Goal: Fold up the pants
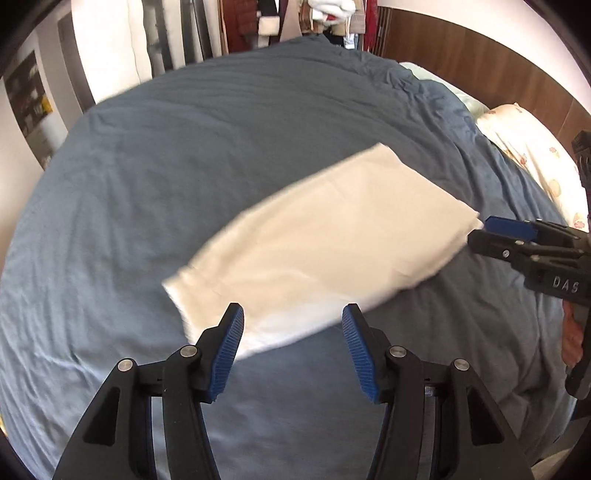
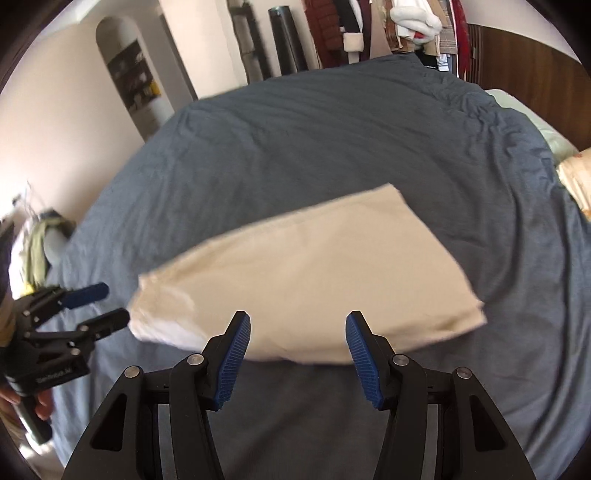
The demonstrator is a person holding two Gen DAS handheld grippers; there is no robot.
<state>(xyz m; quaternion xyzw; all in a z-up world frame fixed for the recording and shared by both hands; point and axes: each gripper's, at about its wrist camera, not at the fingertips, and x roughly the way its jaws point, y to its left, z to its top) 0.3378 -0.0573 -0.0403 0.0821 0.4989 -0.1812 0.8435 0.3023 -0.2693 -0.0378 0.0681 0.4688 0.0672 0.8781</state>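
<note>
The cream pants (image 1: 317,243) lie folded into a flat, long rectangle on the blue bed cover (image 1: 184,155). They also show in the right wrist view (image 2: 306,273). My left gripper (image 1: 292,325) is open and empty, its tips just above the near-left end of the pants. It shows in the right wrist view (image 2: 107,304) at the left, open, beside the pants' left end. My right gripper (image 2: 298,330) is open and empty at the pants' near edge. In the left wrist view the right gripper (image 1: 487,230) sits at the pants' right corner.
The blue cover (image 2: 332,147) spreads over the whole bed. A patterned pillow (image 1: 532,155) lies at the right by the wooden headboard (image 1: 480,59). Hanging clothes (image 2: 369,29) are beyond the far edge. A pile of things (image 2: 40,240) stands left of the bed.
</note>
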